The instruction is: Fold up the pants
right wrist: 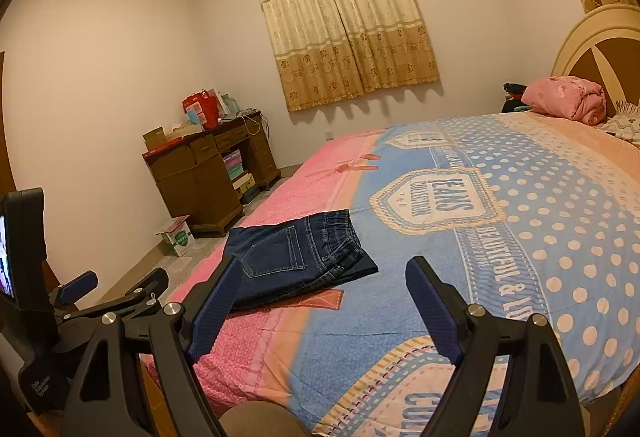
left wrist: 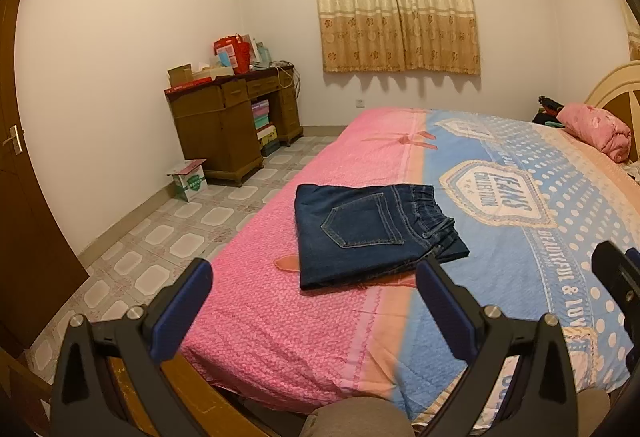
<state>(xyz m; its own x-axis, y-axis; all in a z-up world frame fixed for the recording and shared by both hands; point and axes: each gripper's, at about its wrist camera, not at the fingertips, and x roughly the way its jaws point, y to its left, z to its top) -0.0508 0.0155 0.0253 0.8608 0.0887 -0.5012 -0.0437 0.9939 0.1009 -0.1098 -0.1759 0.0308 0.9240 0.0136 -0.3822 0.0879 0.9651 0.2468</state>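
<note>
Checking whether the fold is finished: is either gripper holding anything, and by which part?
Nothing is held. The left gripper and right gripper are both open, short of the folded jeans on the bed.

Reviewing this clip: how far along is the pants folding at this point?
Done: the jeans lie on the bed as a compact folded stack, waistband and back pocket on top. In hand: nothing; the left claw and right claw are both open and short of the jeans, touching no cloth. Left: seemingly nothing, perhaps squaring the slightly uneven right edge.

The bedspread (left wrist: 560, 237) reads "JEANS COLLECTION" on a badge, and "BEAUTIFUL & LOV"
</note>
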